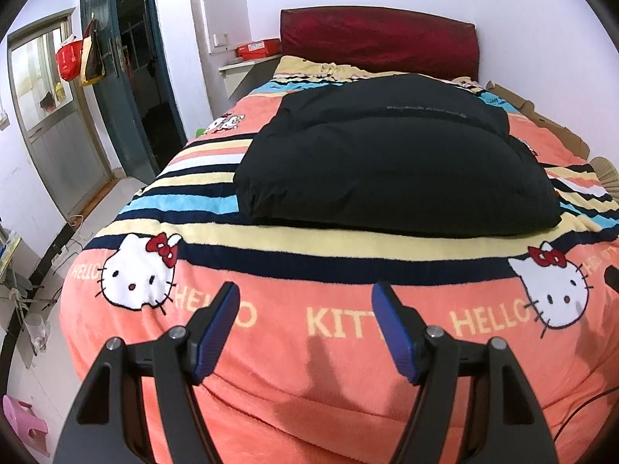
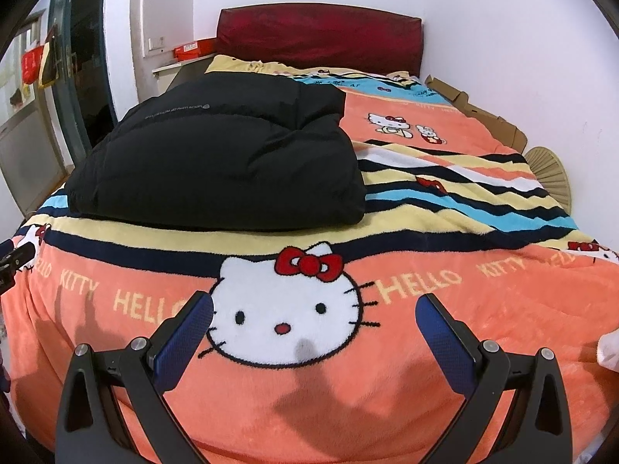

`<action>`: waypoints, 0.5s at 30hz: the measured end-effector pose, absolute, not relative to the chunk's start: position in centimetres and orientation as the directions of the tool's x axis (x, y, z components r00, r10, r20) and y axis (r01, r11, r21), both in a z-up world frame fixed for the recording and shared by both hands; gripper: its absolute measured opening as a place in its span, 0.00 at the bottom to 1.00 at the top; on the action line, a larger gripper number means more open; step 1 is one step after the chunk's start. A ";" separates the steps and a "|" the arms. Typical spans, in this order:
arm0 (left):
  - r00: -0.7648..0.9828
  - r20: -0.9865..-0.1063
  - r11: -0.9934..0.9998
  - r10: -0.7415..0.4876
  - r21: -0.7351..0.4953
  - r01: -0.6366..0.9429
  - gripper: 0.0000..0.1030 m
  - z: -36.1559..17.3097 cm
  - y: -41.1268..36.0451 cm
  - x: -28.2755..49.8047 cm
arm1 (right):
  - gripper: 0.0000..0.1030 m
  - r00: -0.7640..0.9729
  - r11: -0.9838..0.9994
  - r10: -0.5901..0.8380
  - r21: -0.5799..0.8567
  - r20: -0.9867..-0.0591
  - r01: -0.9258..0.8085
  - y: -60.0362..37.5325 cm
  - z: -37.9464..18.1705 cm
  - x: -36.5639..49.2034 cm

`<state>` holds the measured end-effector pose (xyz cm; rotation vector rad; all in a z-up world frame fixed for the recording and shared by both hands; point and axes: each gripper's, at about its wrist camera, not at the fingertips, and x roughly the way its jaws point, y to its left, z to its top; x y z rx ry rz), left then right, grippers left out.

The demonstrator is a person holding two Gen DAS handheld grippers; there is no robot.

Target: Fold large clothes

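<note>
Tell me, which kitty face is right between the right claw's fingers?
The big kitty face with the red bow, alone between the open right claw. The two small kitties lie far up the blanket.

1. A folded jacket (image 1: 390, 158) lies on the blanket (image 1: 301, 348) that covers the bed, about midway along it.
2. Behind the jacket, at the far end of the bed, the headboard (image 1: 379, 38) stands against the wall.
3. Left of the headboard, a box (image 1: 257, 48) rests on a shelf (image 1: 241, 65).
4. Further left, a door (image 1: 112, 77) stands open, with bags (image 1: 79, 56) hanging on it.
5. Along the bed's right edge, cardboard (image 2: 476, 112) lies beside the wall; a fan (image 2: 549, 174) lies nearer than it.
6. The left gripper (image 1: 305, 297) hangs over the blanket's near end, before the jacket, apart from it.
7. The right gripper (image 2: 315, 309) hangs over the near end too, to the right of the jacket.
</note>
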<state>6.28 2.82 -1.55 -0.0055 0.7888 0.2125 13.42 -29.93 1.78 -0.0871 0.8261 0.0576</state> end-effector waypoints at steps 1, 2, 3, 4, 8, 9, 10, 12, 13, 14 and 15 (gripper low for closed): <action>0.685 -0.705 0.979 0.186 0.071 -0.192 0.67 -1.6 2.9 6.3 | 0.99 0.676 0.995 0.017 -0.054 -0.737 -0.084 -29.9 1.7 13.3; 0.685 -0.704 0.979 0.186 0.070 -0.193 0.67 -1.6 2.9 6.3 | 0.99 0.675 0.995 0.017 -0.054 -0.737 -0.084 -29.9 1.7 13.3; 0.687 -0.704 0.979 0.183 0.067 -0.192 0.67 -1.6 2.9 6.3 | 0.99 0.675 0.995 0.018 -0.053 -0.738 -0.084 -29.9 1.6 13.3; 0.686 -0.705 0.979 0.180 0.063 -0.192 0.67 -1.6 3.0 6.3 | 0.99 0.674 0.995 0.018 -0.053 -0.739 -0.085 -29.9 1.6 13.2; 0.687 -0.704 0.979 0.179 0.058 -0.195 0.67 -1.6 3.1 6.4 | 0.99 0.672 0.995 0.022 -0.051 -0.740 -0.089 -30.0 1.4 13.2; 0.687 -0.704 0.979 0.179 0.058 -0.195 0.67 -1.6 3.2 6.4 | 0.99 0.673 0.995 0.025 -0.049 -0.740 -0.091 -30.0 1.4 13.1; 0.686 -0.705 0.979 0.179 0.058 -0.196 0.67 -1.7 3.2 6.4 | 0.99 0.672 0.994 0.026 -0.049 -0.740 -0.093 -30.0 1.4 13.1; 0.683 -0.708 0.979 0.180 0.060 -0.196 0.67 -1.7 3.4 6.4 | 0.99 0.672 0.994 0.026 -0.051 -0.740 -0.095 -29.9 1.5 13.1; 0.682 -0.710 0.979 0.177 0.059 -0.194 0.67 -1.7 3.4 6.4 | 0.99 0.672 0.994 0.027 -0.051 -0.740 -0.096 -29.9 1.5 13.0; 0.680 -0.712 0.980 0.174 0.056 -0.192 0.67 -1.8 3.4 6.4 | 0.99 0.672 0.994 0.027 -0.051 -0.740 -0.097 -29.9 1.5 13.0; 0.681 -0.712 0.980 0.171 0.054 -0.191 0.67 -1.7 3.4 6.4 | 0.99 0.672 0.994 0.026 -0.053 -0.740 -0.097 -29.9 1.5 12.9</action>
